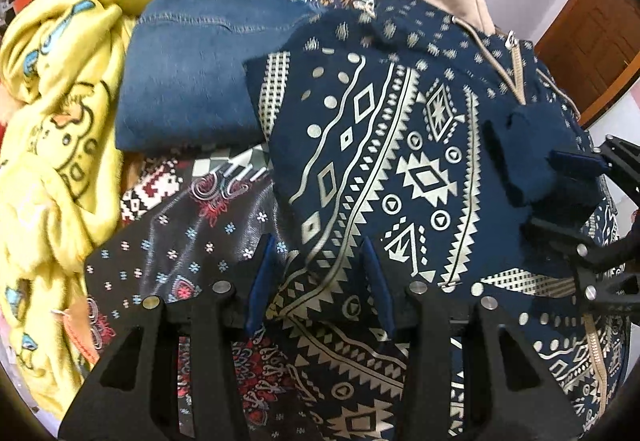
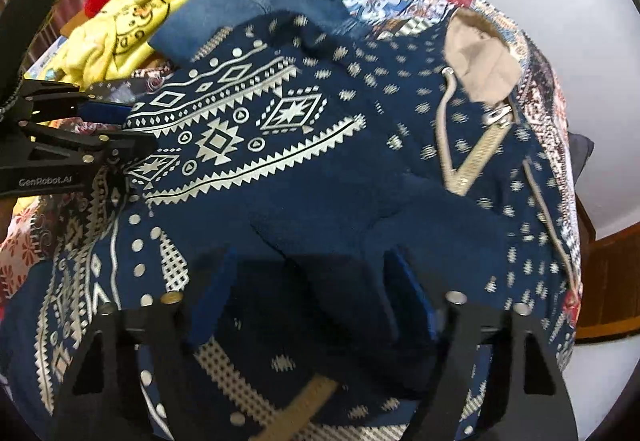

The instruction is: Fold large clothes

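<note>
The hoodie, navy with cream geometric print, a tan-lined hood and a cream zip, lies spread on a patterned bedspread, directly ahead of and beneath both tools. The left hand-held gripper stands partly open with patterned cloth between its blue pads; whether they pinch it I cannot tell. The right hand-held gripper has a plain navy fold between its jaws. Folded jeans and a yellow blanket lie beyond the left tool.
</note>
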Demonstrator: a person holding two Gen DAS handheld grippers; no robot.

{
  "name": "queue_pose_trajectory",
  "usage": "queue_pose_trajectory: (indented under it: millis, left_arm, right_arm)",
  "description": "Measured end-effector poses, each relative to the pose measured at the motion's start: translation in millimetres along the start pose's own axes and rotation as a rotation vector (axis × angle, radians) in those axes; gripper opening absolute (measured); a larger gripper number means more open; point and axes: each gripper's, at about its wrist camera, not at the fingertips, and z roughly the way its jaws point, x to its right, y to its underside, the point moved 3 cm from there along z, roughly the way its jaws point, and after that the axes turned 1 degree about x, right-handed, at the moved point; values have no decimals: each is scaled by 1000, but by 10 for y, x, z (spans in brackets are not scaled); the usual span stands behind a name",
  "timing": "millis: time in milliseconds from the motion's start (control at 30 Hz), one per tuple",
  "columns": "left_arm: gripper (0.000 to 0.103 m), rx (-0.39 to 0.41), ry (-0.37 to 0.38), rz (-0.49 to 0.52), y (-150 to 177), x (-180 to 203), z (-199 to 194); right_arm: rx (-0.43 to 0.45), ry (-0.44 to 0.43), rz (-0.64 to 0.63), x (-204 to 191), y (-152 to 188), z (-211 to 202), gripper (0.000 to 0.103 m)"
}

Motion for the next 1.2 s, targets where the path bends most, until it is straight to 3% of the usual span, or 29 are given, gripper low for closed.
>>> queue_pose_trajectory:
  millis: [100,200,267,400,733,800,900,1000,1200]
  left_arm:
    - [45,5,-3,2,8,-10,42]
    - [46,17,-18,12,16,3,39]
    - [47,24,-29,19,16,11,44]
    - [48,34,-56,31,37,37,55]
    - [49,6,-111,13,1,78,73]
    - [49,1,-117,-17,-87,101,17]
    - [49,71,-75,-45,-238,216,-214]
    - [49,93,-36,-15,-337,436,-305]
    - [49,4,-69,115,-203,809,35]
  right_arm:
    - [20,-31,33,18,-23,13,53]
    - [32,-34,56,48,-28,7,32]
    - [35,-9,69,75,-16,8,11]
    - [65,-9,135,221,53,-104,10]
    - [272,70,360,1042,468,-999,9]
    - [283,78,404,1184,561,-1071,9]
    - [288,79,482,1406,759,-1122,9]
    - [273,63,553,1587,981,-1072,9]
    - [195,17,629,1711,1343,-807,9]
